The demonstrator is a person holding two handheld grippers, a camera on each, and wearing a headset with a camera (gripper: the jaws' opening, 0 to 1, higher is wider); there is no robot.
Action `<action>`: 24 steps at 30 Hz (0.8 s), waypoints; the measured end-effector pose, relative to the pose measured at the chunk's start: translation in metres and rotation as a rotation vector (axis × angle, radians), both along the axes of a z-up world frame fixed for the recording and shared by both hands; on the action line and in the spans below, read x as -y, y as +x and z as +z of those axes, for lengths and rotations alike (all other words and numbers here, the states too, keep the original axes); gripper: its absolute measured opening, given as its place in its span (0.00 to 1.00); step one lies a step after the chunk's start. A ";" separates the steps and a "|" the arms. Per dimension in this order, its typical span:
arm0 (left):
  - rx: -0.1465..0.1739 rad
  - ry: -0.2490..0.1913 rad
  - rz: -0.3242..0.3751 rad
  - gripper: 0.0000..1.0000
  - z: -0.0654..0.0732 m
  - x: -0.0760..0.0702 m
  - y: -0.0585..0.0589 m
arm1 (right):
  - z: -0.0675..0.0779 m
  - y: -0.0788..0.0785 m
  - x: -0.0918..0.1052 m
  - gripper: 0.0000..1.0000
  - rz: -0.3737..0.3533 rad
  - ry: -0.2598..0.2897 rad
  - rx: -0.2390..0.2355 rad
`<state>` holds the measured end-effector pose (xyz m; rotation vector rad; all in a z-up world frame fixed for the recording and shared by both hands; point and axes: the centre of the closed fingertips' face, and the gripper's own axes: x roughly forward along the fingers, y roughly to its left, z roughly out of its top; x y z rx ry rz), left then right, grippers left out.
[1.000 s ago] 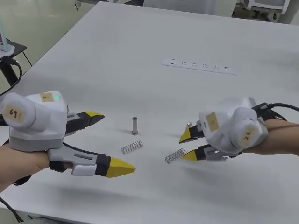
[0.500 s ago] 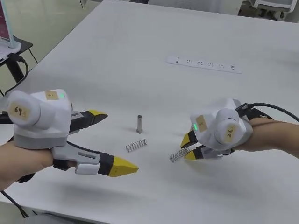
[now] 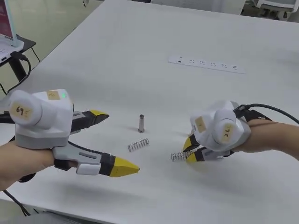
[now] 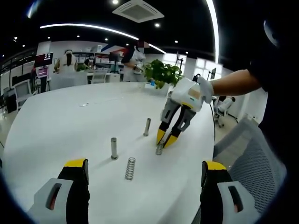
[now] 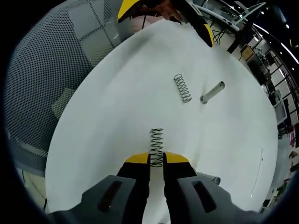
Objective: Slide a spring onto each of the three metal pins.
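One short metal pin (image 3: 141, 123) stands upright mid-table, with a loose spring (image 3: 138, 144) lying just in front of it. A second spring (image 3: 177, 156) lies to the right, its end pinched between the yellow fingertips of my right gripper (image 3: 190, 150), which is tilted down at the table. In the right gripper view the jaws (image 5: 157, 157) are closed on that spring (image 5: 157, 140). A second pin (image 4: 147, 127) stands just behind the right gripper (image 4: 166, 139). My left gripper (image 3: 112, 140) hovers wide open at the left, holding nothing.
A white power strip (image 3: 205, 64) lies at the back of the white table (image 3: 117, 56). The table's near edge runs just below both hands. A cable trails from the right gripper. People and office chairs are in the far background.
My right gripper's jaws have closed onto the end of the right spring and tipped lower toward the table. The left gripper has stayed open and nearly still.
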<state>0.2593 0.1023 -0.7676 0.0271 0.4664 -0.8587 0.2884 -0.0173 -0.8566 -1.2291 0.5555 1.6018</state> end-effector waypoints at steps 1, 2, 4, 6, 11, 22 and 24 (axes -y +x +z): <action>0.001 -0.001 -0.001 0.98 0.000 0.001 0.000 | 0.000 0.000 0.001 0.08 -0.003 0.000 0.000; 0.002 0.000 -0.004 0.98 0.001 0.002 0.000 | 0.001 -0.001 0.002 0.08 -0.010 0.004 -0.001; 0.005 0.001 -0.009 0.98 0.003 0.003 0.000 | 0.005 -0.003 0.002 0.08 -0.024 0.019 -0.010; 0.008 0.000 -0.013 0.98 0.005 0.005 -0.001 | 0.009 -0.003 0.003 0.08 -0.029 0.030 -0.006; 0.020 0.003 -0.024 0.97 0.009 0.009 -0.002 | 0.017 -0.002 0.010 0.08 -0.058 0.049 -0.007; 0.059 0.004 -0.040 0.92 0.019 0.015 -0.003 | 0.042 -0.004 0.027 0.08 -0.175 0.116 -0.032; 0.074 0.000 -0.052 0.90 0.022 0.019 -0.004 | 0.043 -0.005 0.030 0.08 -0.182 0.118 -0.029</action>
